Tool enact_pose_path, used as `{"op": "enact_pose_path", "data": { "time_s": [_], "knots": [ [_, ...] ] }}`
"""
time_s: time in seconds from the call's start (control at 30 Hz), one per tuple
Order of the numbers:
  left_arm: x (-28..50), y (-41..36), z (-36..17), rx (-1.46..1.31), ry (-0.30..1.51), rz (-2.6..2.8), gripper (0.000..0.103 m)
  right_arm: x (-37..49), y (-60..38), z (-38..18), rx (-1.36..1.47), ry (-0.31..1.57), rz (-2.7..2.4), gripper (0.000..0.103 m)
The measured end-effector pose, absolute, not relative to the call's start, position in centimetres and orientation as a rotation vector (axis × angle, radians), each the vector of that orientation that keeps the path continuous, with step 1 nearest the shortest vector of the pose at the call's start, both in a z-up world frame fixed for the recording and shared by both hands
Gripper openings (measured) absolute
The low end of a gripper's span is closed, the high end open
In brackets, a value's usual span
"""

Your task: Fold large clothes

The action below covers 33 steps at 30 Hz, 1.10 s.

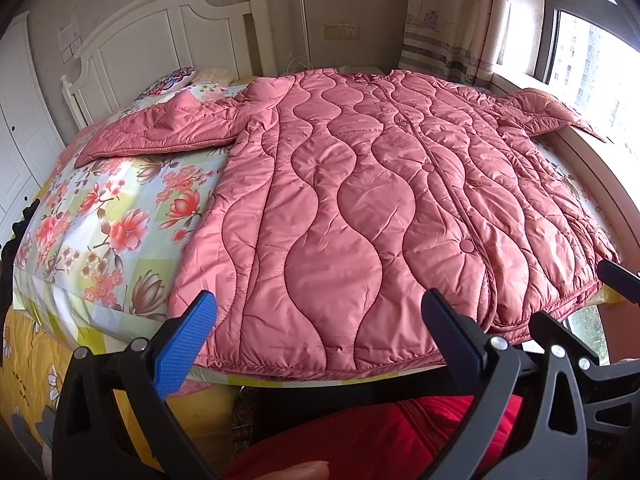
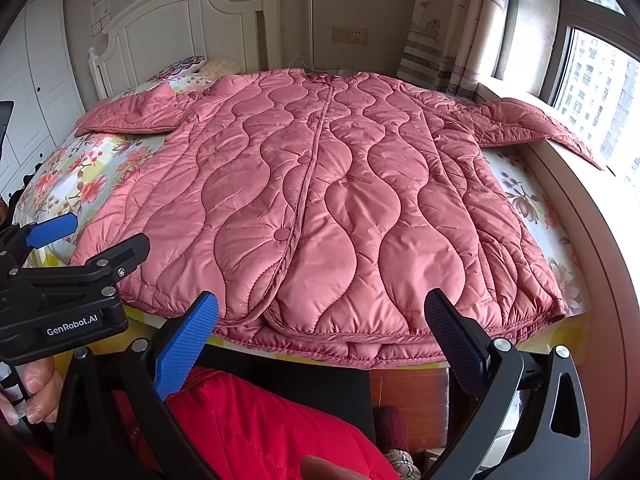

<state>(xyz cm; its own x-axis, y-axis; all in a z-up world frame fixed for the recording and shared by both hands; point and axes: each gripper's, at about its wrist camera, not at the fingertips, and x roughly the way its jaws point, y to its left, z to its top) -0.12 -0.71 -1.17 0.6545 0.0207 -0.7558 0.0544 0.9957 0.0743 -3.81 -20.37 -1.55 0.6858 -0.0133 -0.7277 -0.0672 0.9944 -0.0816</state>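
- The headboard [image 1: 160, 36] and a patterned pillow [image 1: 172, 78] stand at the far left end of the bed.
- A floral sheet [image 1: 108, 216] covers the bed's left side.
- The left gripper [image 1: 320, 332] hovers at the near edge, fingers wide apart, gripping nothing.
- A pink quilted coat [image 1: 360, 208] lies flat, front up and snapped shut, sleeves spread sideways, hem toward the grippers.
- The right gripper [image 2: 320, 332] is likewise spread and empty, just short of the hem.
- The right sleeve [image 2: 532, 124] reaches the windowsill [image 2: 576, 208].
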Motion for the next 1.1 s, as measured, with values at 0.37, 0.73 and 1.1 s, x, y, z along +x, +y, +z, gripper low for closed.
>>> {"op": "enact_pose_path", "data": {
  "time_s": [0.37, 0.73, 1.1],
  "knots": [
    [-0.14, -0.58, -1.35, 0.086, 0.864, -0.017, 0.101, -3.76, -20.33, -1.77, -0.104, 0.817, 0.034, 0.099],
    [0.18, -0.21, -1.12, 0.084, 0.872, -0.007, 0.101, -3.6, -20.34, -1.74, -0.066, 0.841, 0.099, 0.099],
    [0.41, 0.09, -0.93, 0.078, 0.871, -0.004, 0.101, -3.75, -20.16, -1.93, -0.05, 0.88, 0.127, 0.099]
  ]
}}
